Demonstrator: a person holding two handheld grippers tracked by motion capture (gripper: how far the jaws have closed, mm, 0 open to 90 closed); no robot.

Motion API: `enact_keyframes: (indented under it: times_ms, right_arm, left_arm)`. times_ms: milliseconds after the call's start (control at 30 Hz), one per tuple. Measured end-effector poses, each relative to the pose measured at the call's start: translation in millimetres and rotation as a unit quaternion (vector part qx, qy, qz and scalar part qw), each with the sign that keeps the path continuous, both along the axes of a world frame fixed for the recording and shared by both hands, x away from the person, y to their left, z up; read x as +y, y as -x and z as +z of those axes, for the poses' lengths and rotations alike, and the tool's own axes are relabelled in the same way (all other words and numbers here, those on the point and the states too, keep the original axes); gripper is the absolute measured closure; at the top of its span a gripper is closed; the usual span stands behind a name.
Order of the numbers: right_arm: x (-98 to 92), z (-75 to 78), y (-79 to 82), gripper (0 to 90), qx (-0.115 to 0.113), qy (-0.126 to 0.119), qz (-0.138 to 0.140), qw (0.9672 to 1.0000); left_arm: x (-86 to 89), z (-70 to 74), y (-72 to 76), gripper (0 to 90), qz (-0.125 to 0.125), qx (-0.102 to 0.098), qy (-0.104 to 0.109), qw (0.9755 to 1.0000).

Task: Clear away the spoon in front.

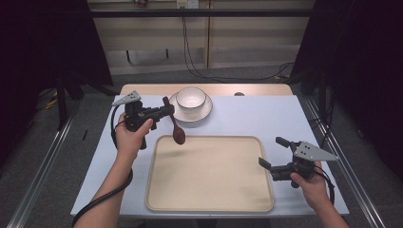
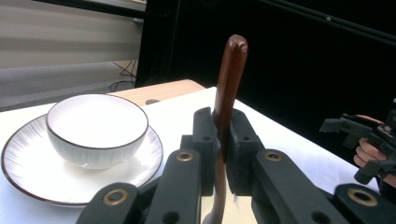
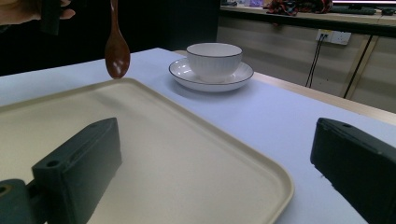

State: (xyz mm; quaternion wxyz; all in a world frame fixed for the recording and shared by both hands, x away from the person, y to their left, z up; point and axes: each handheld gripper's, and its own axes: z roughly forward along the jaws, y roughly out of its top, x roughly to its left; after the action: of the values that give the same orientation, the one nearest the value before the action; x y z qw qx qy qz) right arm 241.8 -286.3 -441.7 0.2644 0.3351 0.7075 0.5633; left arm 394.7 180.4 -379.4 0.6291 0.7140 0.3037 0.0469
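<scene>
**Wooden spoon held over tray corner; right tool idle and spread**

The table (image 1: 266, 118), under a pale blue cover, fills the centre of the high view.

On its lower middle lies the beige tray (image 1: 209, 190), bare inside; in the right gripper view its rim (image 3: 275, 179) runs across the lower half of the frame.

Above the tray's upper left corner, towards the top centre of the high view, stands a white saucer (image 1: 203, 114) with a dark rim. A white bowl (image 1: 191, 98) sits upright on it. In the left gripper view both occupy the left half of the frame.

The left gripper (image 1: 164, 111), at centre left of the high view, is pinched on the handle of the wooden spoon (image 1: 176, 127). In the left gripper view the handle (image 2: 229, 88) rises between the two pressed pads. The spoon hangs bowl-end down over the tray's upper left corner; whether it touches the rim cannot be told. In the right gripper view it hangs at the upper left (image 3: 116, 53).

The right gripper (image 1: 274, 152), at lower right of the high view beside the tray's right edge, has its jaws spread with nothing between them.
</scene>
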Motion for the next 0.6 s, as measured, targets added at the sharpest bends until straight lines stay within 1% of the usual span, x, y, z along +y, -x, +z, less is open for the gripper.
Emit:
enact_keyframes:
  times_ms: [100,167,267,333,400,467,533,600]
  right_arm:
    - [0.0,0.0,-0.1,1.5,-0.001,-0.001,0.001,1.0000]
    - [0.0,0.0,0.1,1.5,0.000,0.000,0.000,1.0000]
    - [0.2,0.0,0.3,1.5,0.001,0.001,0.002,1.0000]
    - [0.0,0.0,0.2,1.5,0.001,0.001,0.004,1.0000]
    - [-0.1,0.1,0.5,1.5,0.002,0.002,0.003,1.0000]
    - [-0.3,0.1,0.7,1.5,0.002,0.003,0.003,1.0000]
    - [0.3,-0.4,0.3,1.5,0.003,0.002,0.004,1.0000]
    - [0.7,-0.6,0.1,1.5,0.001,0.003,0.002,1.0000]
  left_arm:
    - [0.1,-0.7,1.8,83.8,-0.005,-0.002,0.003,1.0000]
    - [-0.1,-1.1,3.9,83.8,-0.004,-0.003,-0.001,1.0000]
    - [-1.3,-3.0,7.0,83.8,-0.009,-0.002,0.002,1.0000]
    - [-1.6,-4.2,9.1,83.8,-0.011,-0.004,-0.004,0.9999]
    - [-1.7,-5.5,11.9,83.8,-0.017,-0.003,0.001,0.9999]
    - [-1.0,-6.3,15.3,83.8,-0.016,-0.002,-0.002,0.9999]
    - [-1.2,-6.8,17.2,83.8,-0.019,-0.001,0.001,0.9998]
    - [-0.3,-7.3,19.2,83.8,-0.020,-0.003,-0.004,0.9998]
